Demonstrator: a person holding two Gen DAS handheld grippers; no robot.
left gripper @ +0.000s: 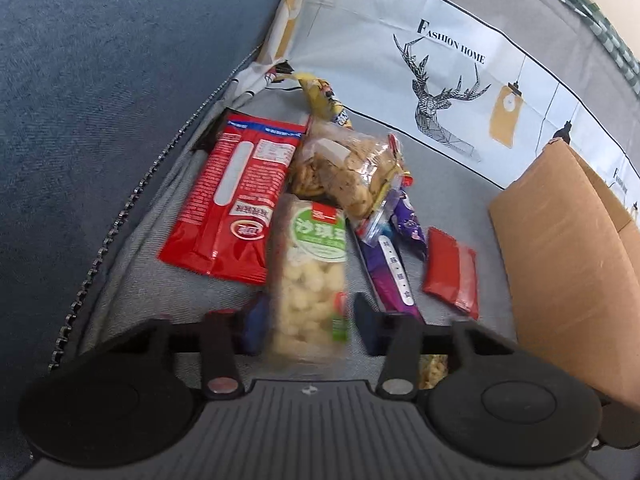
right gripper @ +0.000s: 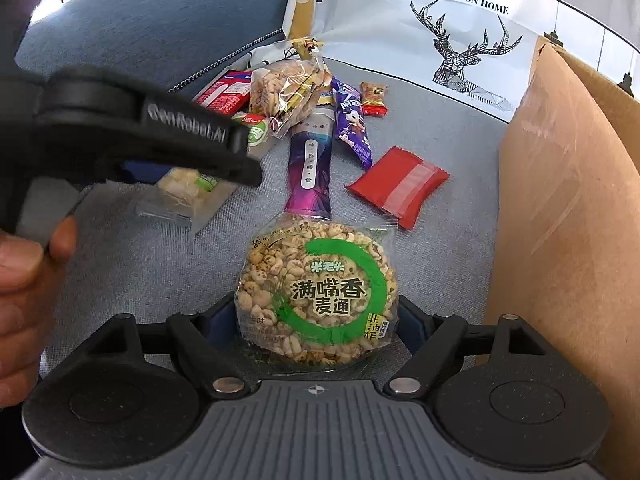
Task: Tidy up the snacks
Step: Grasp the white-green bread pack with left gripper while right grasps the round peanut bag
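My left gripper (left gripper: 308, 322) is shut on a clear bar pack of pale puffed snack with a green label (left gripper: 310, 276), held above the grey sofa seat; the same pack shows in the right wrist view (right gripper: 192, 192) under the left gripper's black body (right gripper: 132, 136). My right gripper (right gripper: 318, 316) is shut on a round puffed-grain cake pack with a green ring (right gripper: 316, 296). Loose snacks lie ahead: a red packet (left gripper: 232, 196), a clear bag of crackers (left gripper: 344, 168), a purple bar (right gripper: 310, 168), a small red sachet (right gripper: 396, 186).
An open cardboard box (right gripper: 568, 208) stands at the right, also in the left wrist view (left gripper: 560, 280). A white deer-print cushion (right gripper: 460, 40) leans at the back. A blue sofa cushion (left gripper: 100, 80) is on the left. A small orange candy (right gripper: 374, 98) and a purple wrapper (right gripper: 352, 120) lie behind.
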